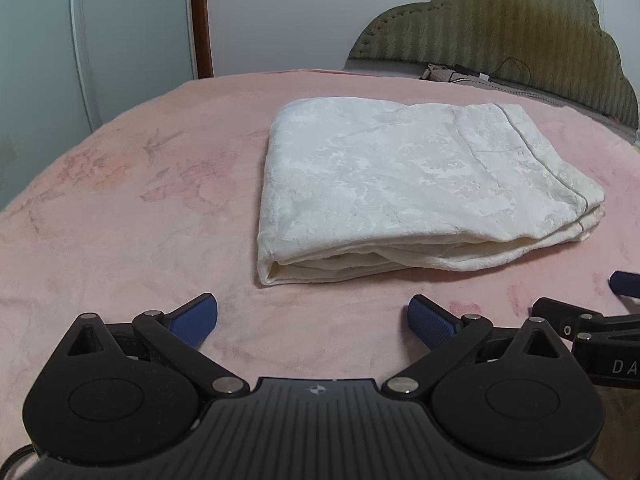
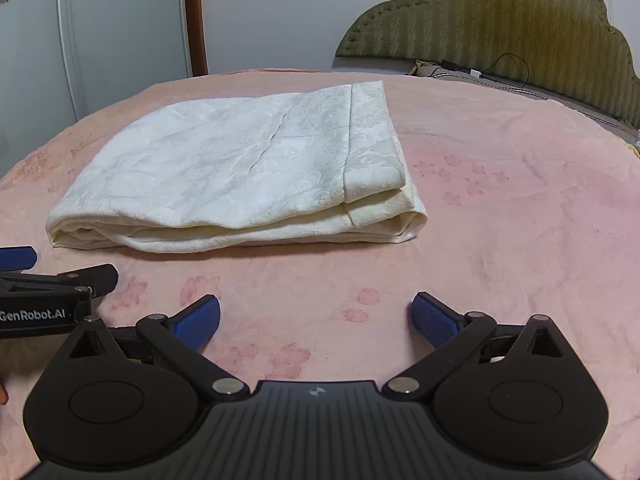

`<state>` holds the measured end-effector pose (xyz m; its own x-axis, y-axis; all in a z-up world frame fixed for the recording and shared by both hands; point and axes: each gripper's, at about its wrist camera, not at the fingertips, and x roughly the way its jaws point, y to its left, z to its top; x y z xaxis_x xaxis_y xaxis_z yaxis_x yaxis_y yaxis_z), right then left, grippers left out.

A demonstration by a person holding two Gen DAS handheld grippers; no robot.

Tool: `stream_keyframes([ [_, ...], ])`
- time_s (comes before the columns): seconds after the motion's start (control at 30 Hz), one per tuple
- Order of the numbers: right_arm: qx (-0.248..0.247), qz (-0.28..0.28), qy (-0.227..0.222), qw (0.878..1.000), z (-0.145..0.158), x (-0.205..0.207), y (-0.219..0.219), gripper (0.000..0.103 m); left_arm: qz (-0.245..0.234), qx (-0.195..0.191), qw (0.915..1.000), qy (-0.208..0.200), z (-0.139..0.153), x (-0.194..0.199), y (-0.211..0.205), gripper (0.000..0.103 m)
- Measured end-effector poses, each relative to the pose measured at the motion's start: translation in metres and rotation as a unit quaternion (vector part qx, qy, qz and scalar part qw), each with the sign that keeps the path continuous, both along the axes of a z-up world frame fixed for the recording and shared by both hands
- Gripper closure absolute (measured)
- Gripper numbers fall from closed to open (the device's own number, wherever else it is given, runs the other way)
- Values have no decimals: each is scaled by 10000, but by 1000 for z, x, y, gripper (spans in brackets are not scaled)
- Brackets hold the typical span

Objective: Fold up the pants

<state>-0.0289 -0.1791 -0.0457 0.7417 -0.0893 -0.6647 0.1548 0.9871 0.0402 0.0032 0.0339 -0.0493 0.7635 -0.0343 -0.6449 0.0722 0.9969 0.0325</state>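
Observation:
Cream-white pants (image 1: pixel 408 184) lie folded into a thick rectangular stack on the pink bed, with the layered edges facing me. In the right wrist view the same pants (image 2: pixel 240 172) sit left of centre. My left gripper (image 1: pixel 314 322) is open, low over the blanket, a short way in front of the stack and holding nothing. My right gripper (image 2: pixel 316 322) is open too, empty, in front of the stack's right end. Each gripper shows at the edge of the other's view: the right gripper (image 1: pixel 592 308) and the left gripper (image 2: pixel 52 276).
A pink floral blanket (image 1: pixel 140 208) covers the bed. An olive padded headboard (image 1: pixel 504 28) stands at the back right, with a cable and small items (image 1: pixel 472 74) at its foot. A pale wardrobe and a brown door frame (image 1: pixel 200 16) stand behind the bed's left side.

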Motion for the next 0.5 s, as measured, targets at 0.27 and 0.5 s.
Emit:
stream_keyframes([
  [0.27,6,2,-5,10000,0,0,0,0,-1,39,10000,-14,0,-1,-2,0],
  [0.5,10,3,-5,10000,0,-1,0,0,-9,-6,10000,-15,1,0,1,0],
])
